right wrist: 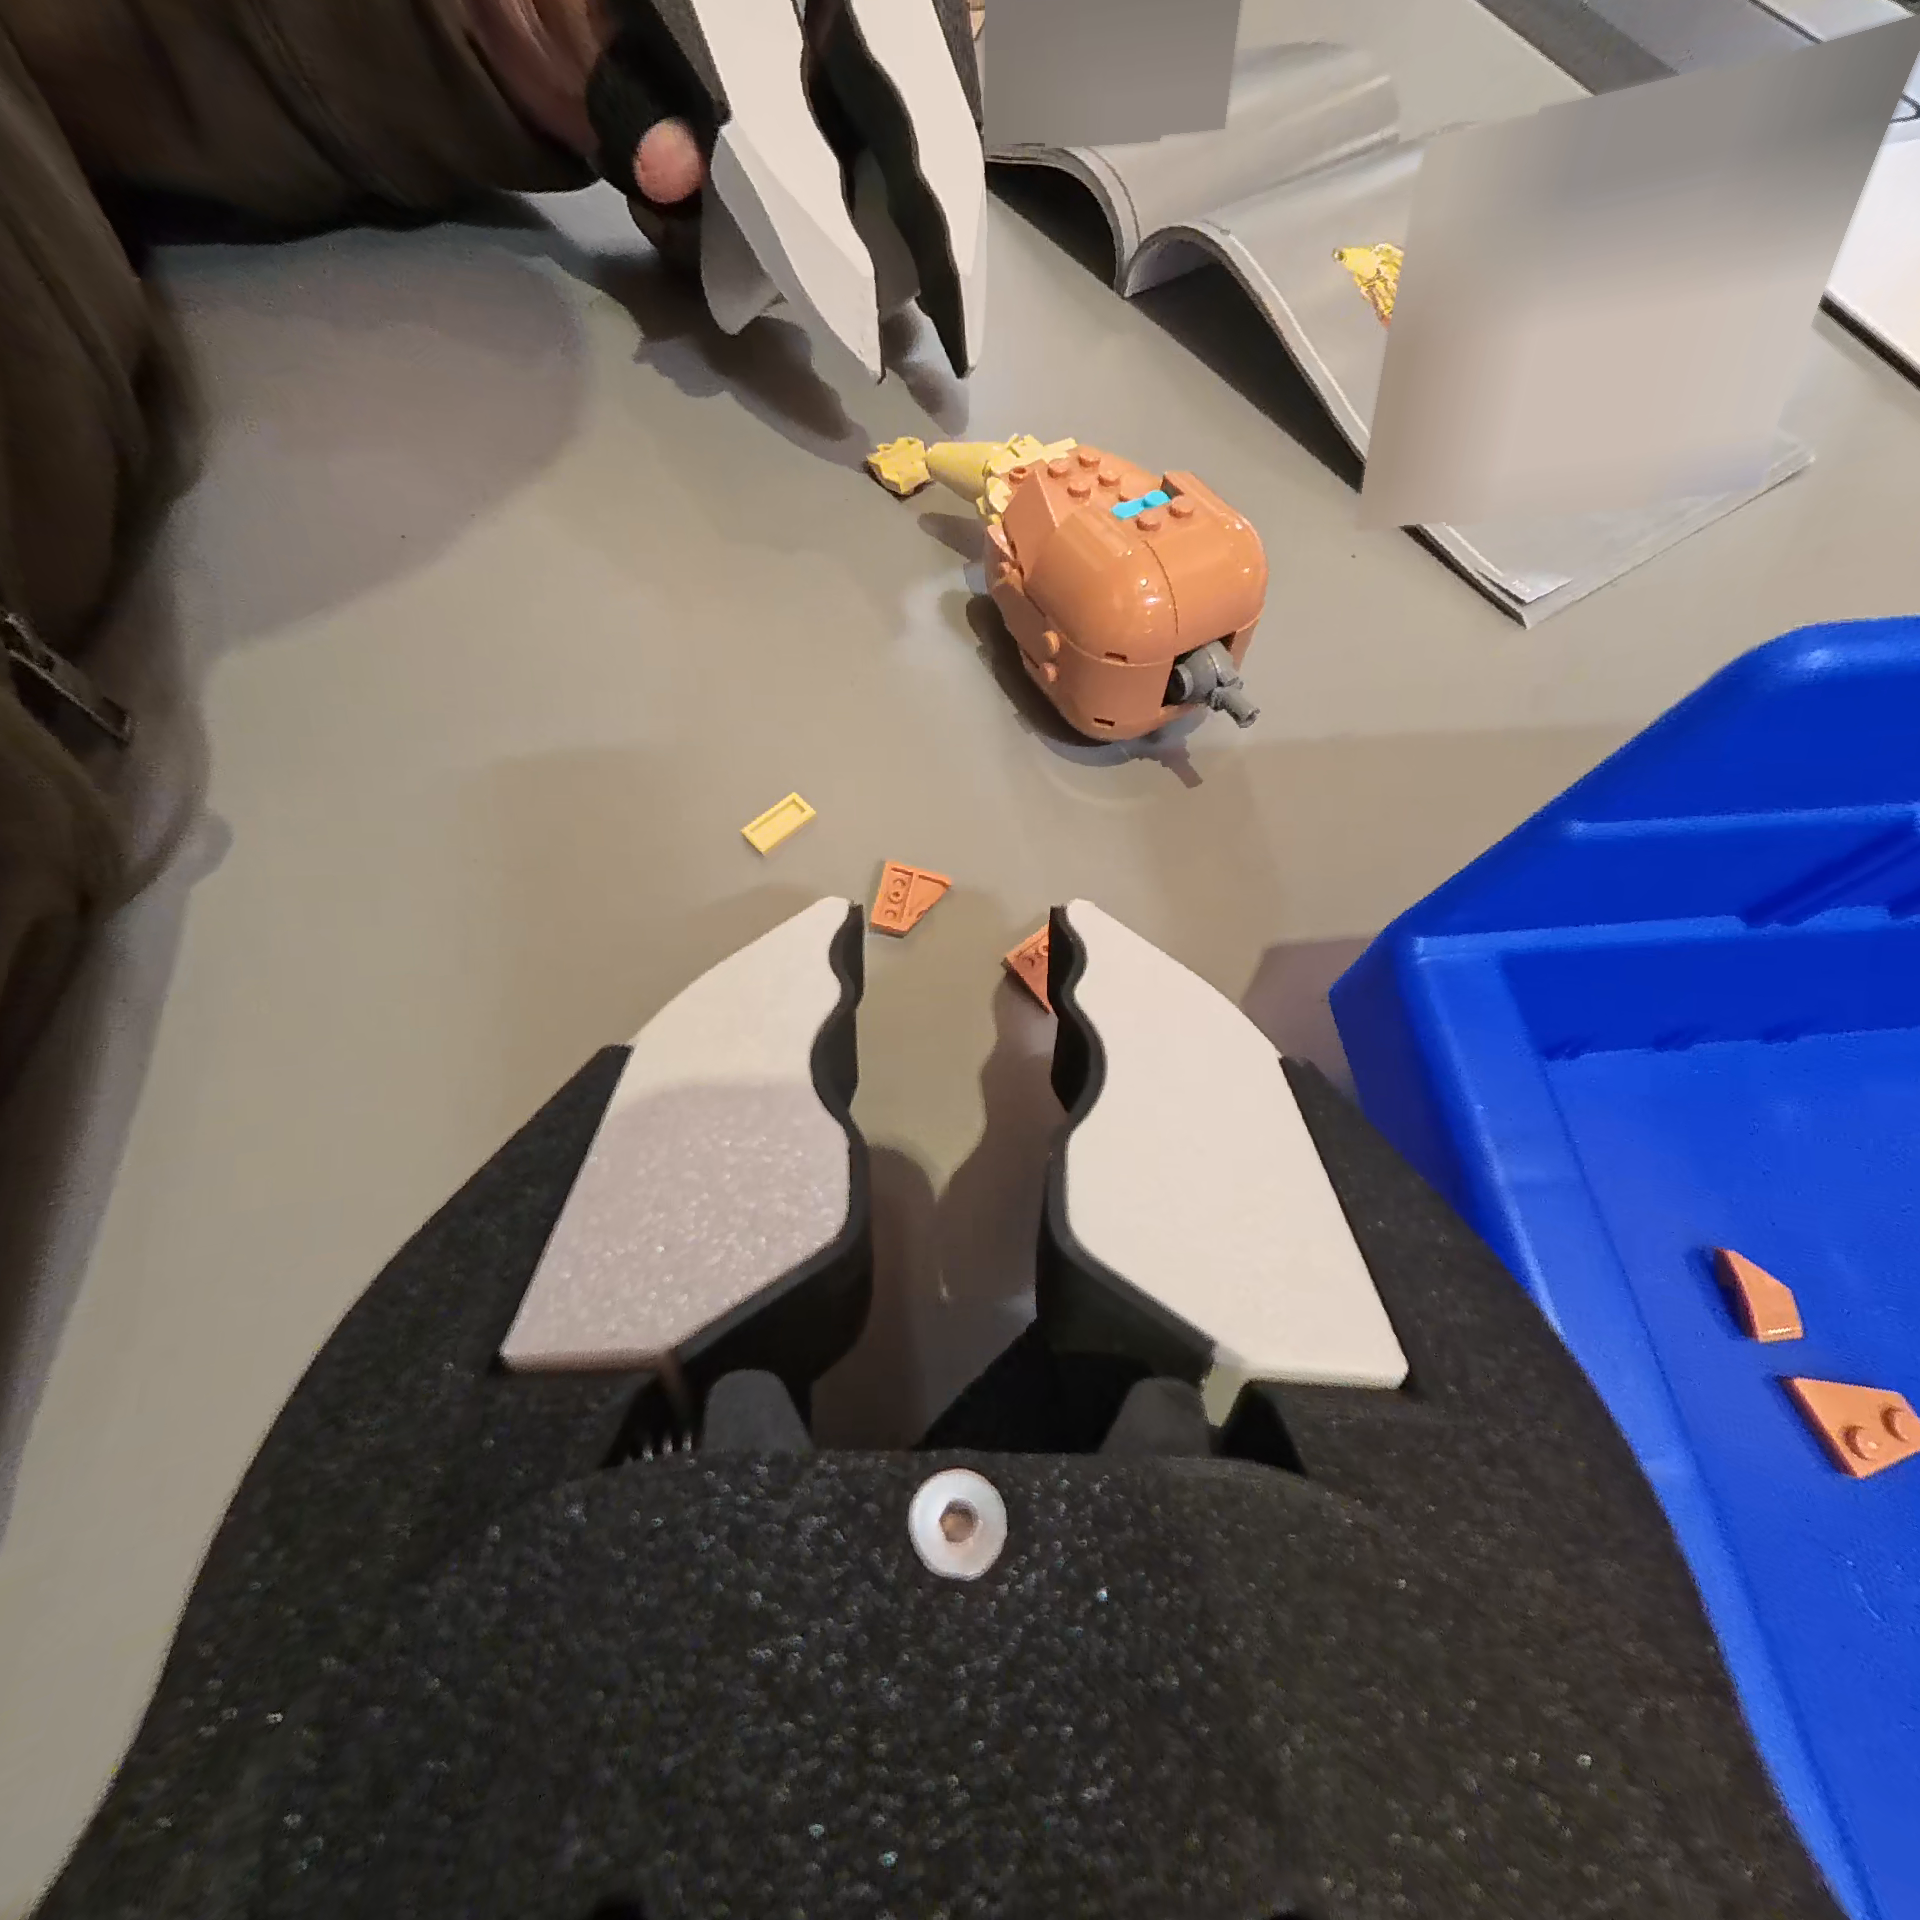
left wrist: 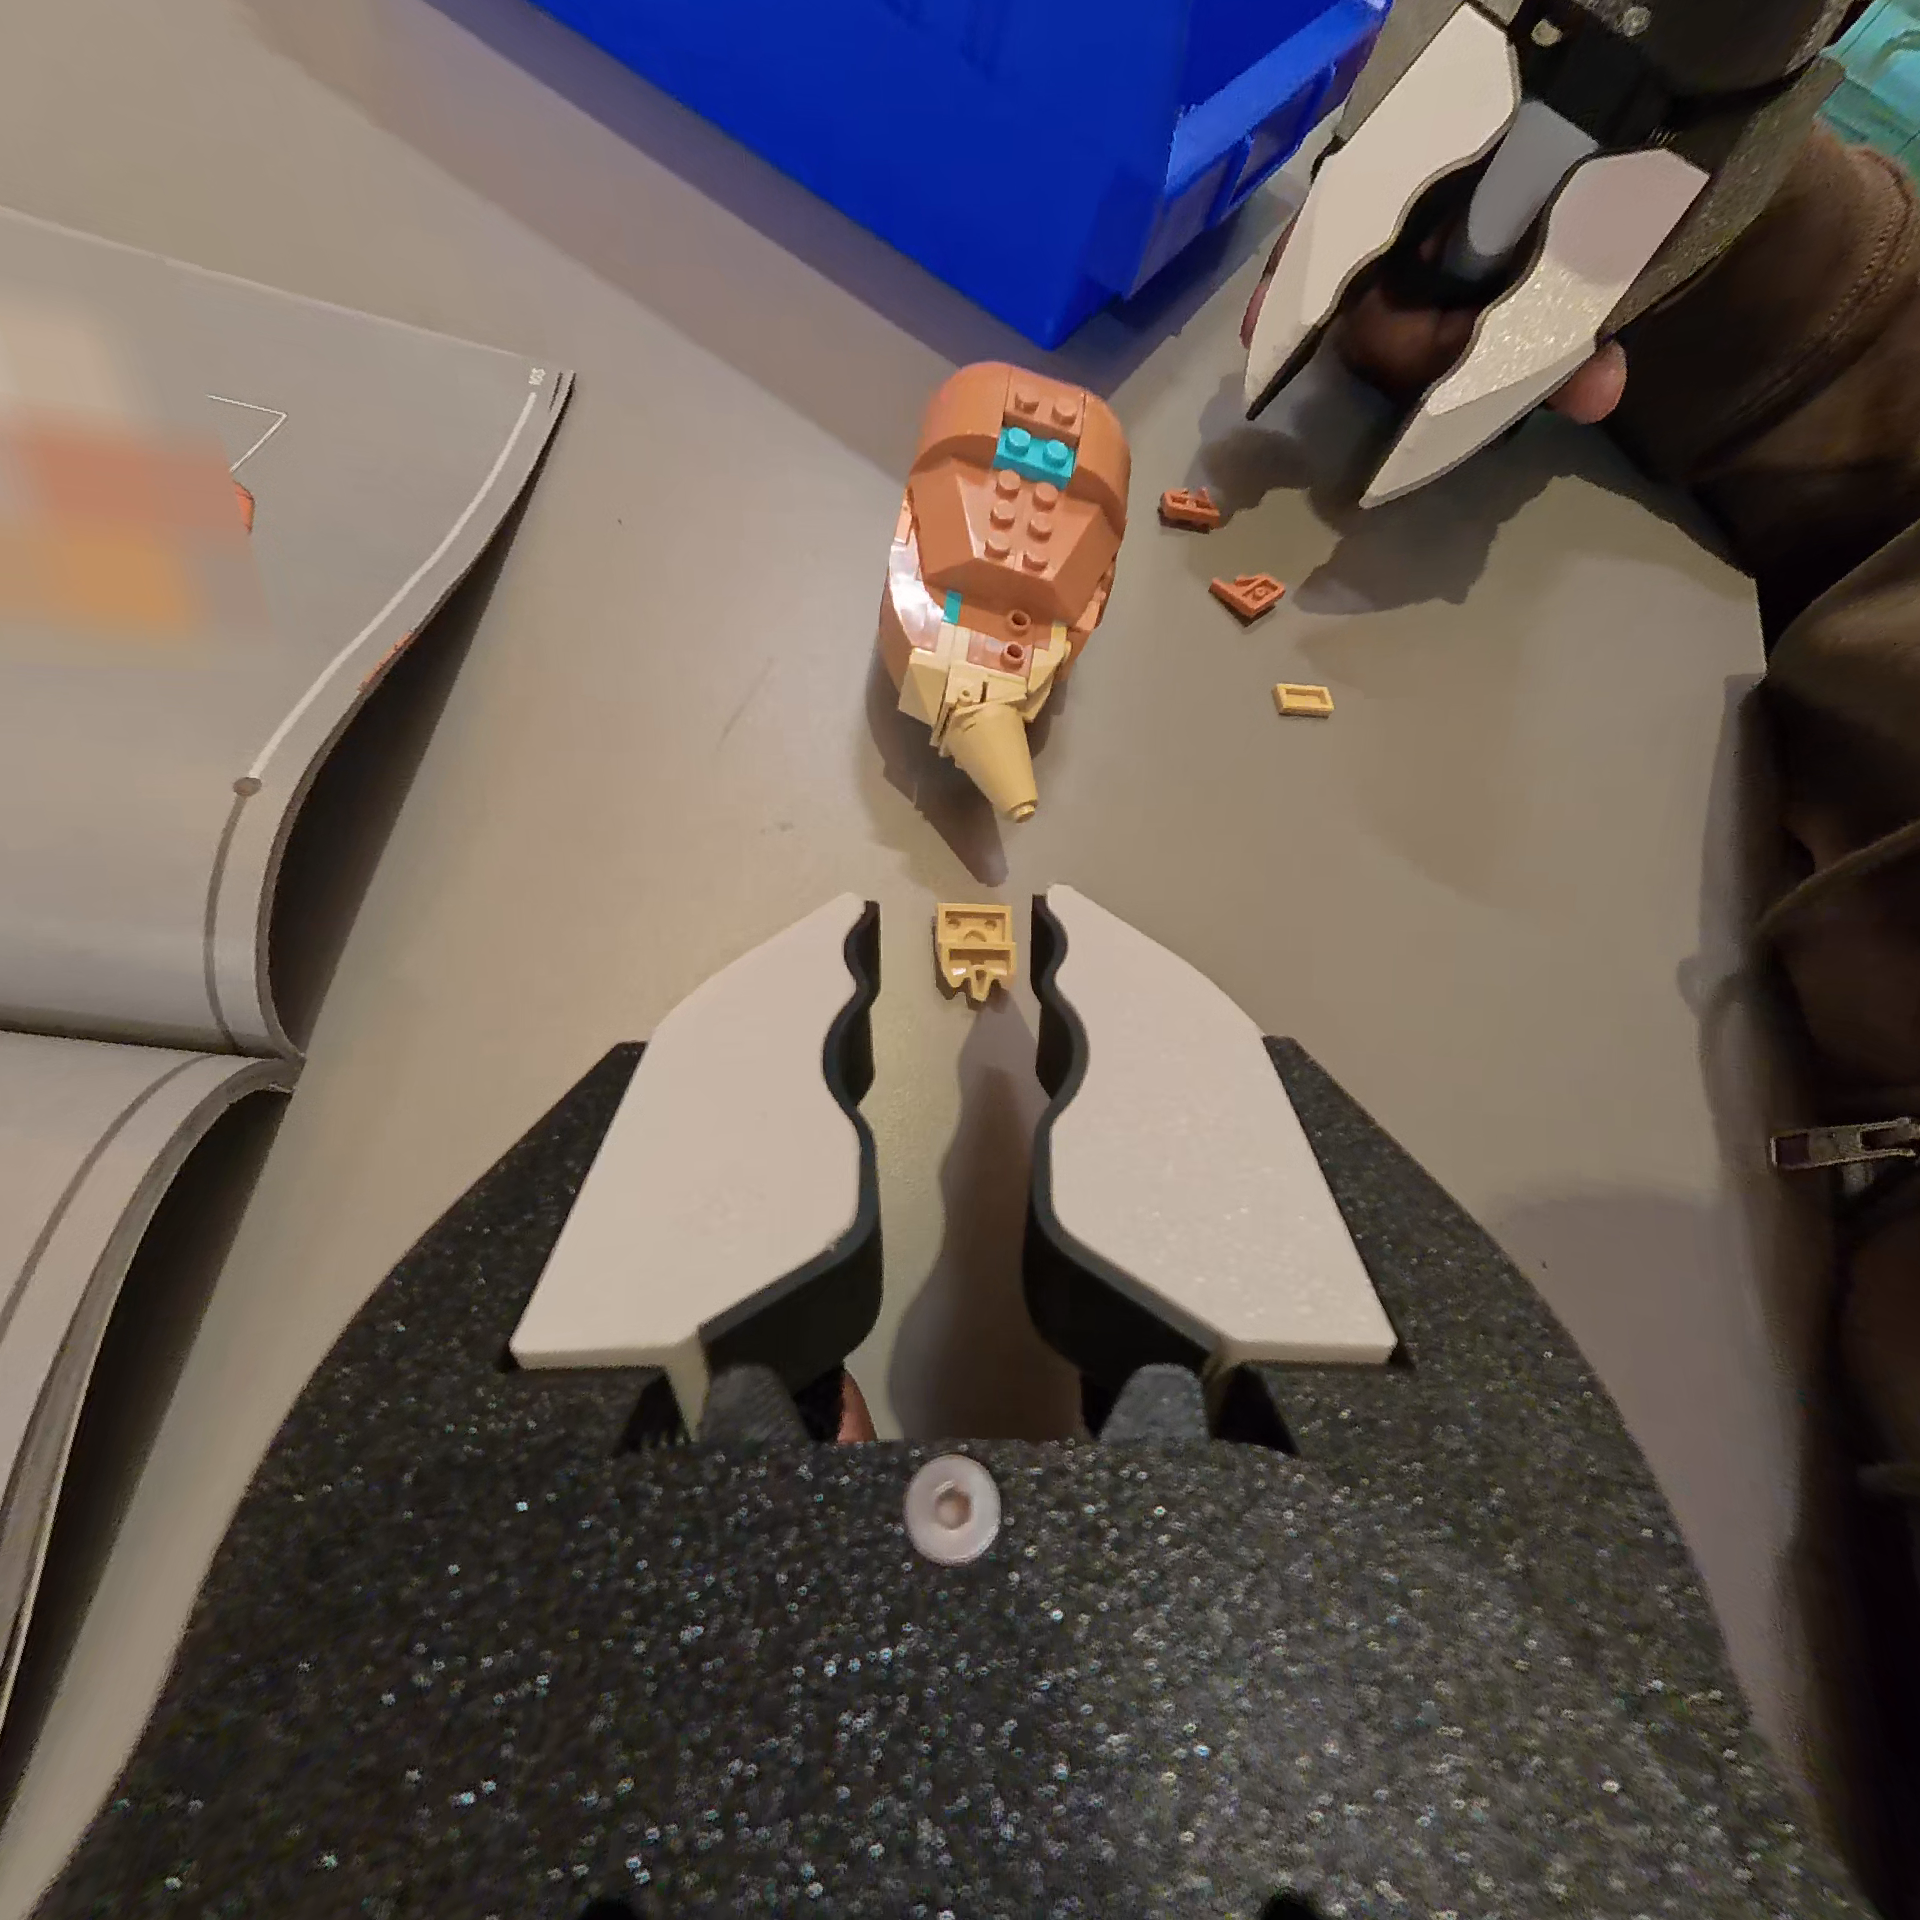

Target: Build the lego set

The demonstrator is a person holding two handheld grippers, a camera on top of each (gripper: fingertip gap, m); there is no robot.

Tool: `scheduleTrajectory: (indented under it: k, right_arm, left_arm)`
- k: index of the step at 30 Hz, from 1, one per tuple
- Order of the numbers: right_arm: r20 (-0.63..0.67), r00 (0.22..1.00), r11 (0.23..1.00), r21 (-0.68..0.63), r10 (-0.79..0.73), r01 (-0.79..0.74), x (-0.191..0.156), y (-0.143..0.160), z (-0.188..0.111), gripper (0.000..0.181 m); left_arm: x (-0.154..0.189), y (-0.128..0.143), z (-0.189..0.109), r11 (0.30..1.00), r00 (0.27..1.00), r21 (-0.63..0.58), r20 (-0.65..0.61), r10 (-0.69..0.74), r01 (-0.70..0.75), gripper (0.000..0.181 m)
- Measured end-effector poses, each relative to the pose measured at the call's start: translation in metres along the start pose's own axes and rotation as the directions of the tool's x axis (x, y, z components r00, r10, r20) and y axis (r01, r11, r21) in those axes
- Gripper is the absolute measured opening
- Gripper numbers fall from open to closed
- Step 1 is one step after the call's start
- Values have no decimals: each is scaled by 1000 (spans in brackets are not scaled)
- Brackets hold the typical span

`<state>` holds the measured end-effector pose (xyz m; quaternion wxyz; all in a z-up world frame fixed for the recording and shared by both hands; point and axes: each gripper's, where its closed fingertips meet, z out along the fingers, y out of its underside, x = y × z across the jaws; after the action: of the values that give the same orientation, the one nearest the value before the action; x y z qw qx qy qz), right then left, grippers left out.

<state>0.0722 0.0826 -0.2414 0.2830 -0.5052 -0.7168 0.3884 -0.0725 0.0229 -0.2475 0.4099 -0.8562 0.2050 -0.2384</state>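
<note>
An orange-brown lego model [left wrist: 1003, 551] with a tan cone tail and a teal plate on top lies on the grey table; it also shows in the right wrist view [right wrist: 1122, 592]. My left gripper [left wrist: 956, 914] is open, with a small tan clip piece [left wrist: 974, 948] on the table between its fingertips. My right gripper [right wrist: 956, 920] is open and empty above the table. An orange wedge plate [right wrist: 906, 896] lies just ahead of its left fingertip, another [right wrist: 1032, 961] beside its right fingertip. A tan tile [right wrist: 778, 822] lies further left.
A blue bin [right wrist: 1662, 1039] at the right holds two orange wedge pieces [right wrist: 1849, 1423]. An open instruction booklet [left wrist: 208, 727] lies at the left. A dark jacket sleeve [left wrist: 1829, 727] borders the table's right side. Some 15 centimetres of space lies between my two pairs of fingers. It is some 5 centimetres from my right tips to the tan tile [right wrist: 778, 822]. It turns up in the left wrist view [left wrist: 1300, 698] as well.
</note>
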Motion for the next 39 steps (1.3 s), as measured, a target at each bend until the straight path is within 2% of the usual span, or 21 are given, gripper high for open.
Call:
scheduleTrajectory:
  k: [14,22,31,37,39]
  right_arm:
    - [-15,1000,1000,-6,-22,22,-1,1,0,35]
    - [-43,998,999,17,-37,38,0,-2,-3,36]
    - [-61,994,995,-45,-96,94,-4,4,4,32]
    - [-43,992,970,-218,-118,106,-11,20,18,25]
    - [-47,993,971,-218,-111,98,-13,16,20,25]
  left_arm:
    - [0,-1,-1,1000,1000,12,-15,-13,14,28]
    - [4,-2,-2,999,999,23,-9,33,-33,29]
    - [12,-2,-3,997,997,31,-29,74,-73,30]
    - [14,4,-1,994,994,-13,-12,107,-108,31]
    - [14,5,-1,993,993,-19,-3,119,-119,30]
